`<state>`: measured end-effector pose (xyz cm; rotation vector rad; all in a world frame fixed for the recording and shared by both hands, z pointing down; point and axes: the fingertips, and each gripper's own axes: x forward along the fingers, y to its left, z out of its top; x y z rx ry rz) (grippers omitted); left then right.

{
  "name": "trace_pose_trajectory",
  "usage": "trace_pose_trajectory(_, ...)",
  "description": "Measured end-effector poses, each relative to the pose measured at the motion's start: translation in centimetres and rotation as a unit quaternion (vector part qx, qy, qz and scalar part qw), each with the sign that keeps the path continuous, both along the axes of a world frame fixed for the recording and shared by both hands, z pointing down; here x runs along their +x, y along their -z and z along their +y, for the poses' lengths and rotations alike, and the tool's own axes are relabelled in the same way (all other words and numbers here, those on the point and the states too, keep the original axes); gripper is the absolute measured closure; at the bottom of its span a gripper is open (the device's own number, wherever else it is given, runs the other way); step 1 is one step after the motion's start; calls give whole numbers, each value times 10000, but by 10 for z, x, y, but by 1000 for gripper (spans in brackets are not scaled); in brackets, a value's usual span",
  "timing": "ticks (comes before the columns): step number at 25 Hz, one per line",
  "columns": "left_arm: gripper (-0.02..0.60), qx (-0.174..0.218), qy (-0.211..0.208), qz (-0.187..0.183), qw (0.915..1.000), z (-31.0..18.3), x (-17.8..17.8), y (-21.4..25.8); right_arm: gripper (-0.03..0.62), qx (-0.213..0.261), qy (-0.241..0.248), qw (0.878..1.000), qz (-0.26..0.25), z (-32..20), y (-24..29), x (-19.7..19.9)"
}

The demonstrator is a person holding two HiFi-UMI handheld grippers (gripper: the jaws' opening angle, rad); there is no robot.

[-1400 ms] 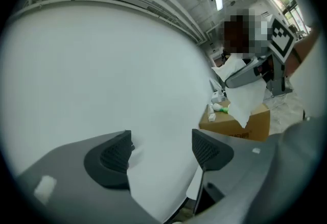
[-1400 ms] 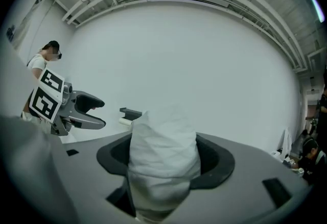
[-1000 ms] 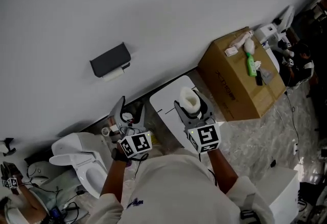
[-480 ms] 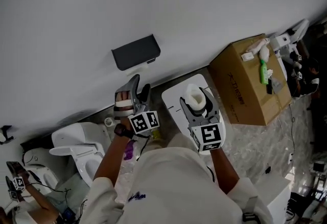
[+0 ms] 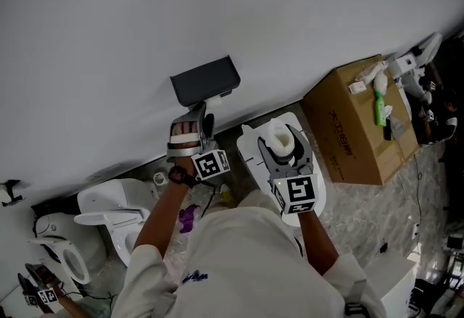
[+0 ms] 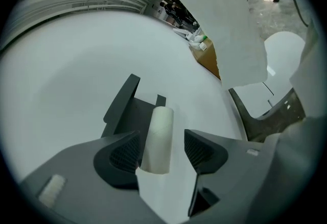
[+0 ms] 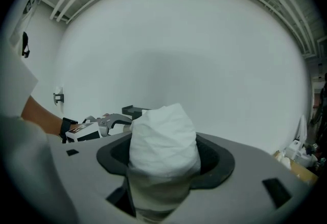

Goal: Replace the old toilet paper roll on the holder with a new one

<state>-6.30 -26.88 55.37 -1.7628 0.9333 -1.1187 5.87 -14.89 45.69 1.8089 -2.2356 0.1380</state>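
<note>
The job is only at its start. The old roll (image 6: 158, 136) is nearly used up. It is a thin tube with a bit of paper hanging down, and it sits on the dark holder (image 5: 205, 80) on the white wall (image 5: 217, 5). The left gripper (image 6: 161, 150) is up at the holder, with the old roll between its two jaws. Those jaws have just been closing, but they are not tight on the roll yet: it is right beside one pad, and there is a gap on the other side. The right gripper (image 7: 166, 157) is squeezed around the new roll (image 7: 163, 139), a fat white one, and holds it up near the holder, a little to one side. So nothing is swapped yet. The left gripper probably has to grab the old roll, pull it off and put it away. After that, the new roll has to go onto the holder.
</note>
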Motion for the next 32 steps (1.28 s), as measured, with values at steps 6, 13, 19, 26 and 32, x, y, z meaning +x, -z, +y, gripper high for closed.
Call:
trace_pose_trajectory(6, 318, 206, -38, -308, 9993, -11, -5, -3, 295, -34, -32, 10000, 10, -8, -1, 2)
trace_pose_trajectory(13, 322, 255, -55, -395, 9989, -17, -2, -8, 295, 2, -6, 10000, 18, -17, 2, -1)
trace_pose_trajectory(19, 393, 408, -26, -404, 9983, -21, -1, -8, 295, -33, 26, 10000, 22, -17, 0, -3)
trace_pose_trajectory(26, 396, 517, -45, -522, 9973, -23, 1, -8, 295, -56, -22, 10000, 37, -18, -3, 0)
trace_pose_trajectory(32, 396, 543, -29, -529, 9971, -22, 1, -4, 295, -64, 7, 10000, 29, -17, -2, -2)
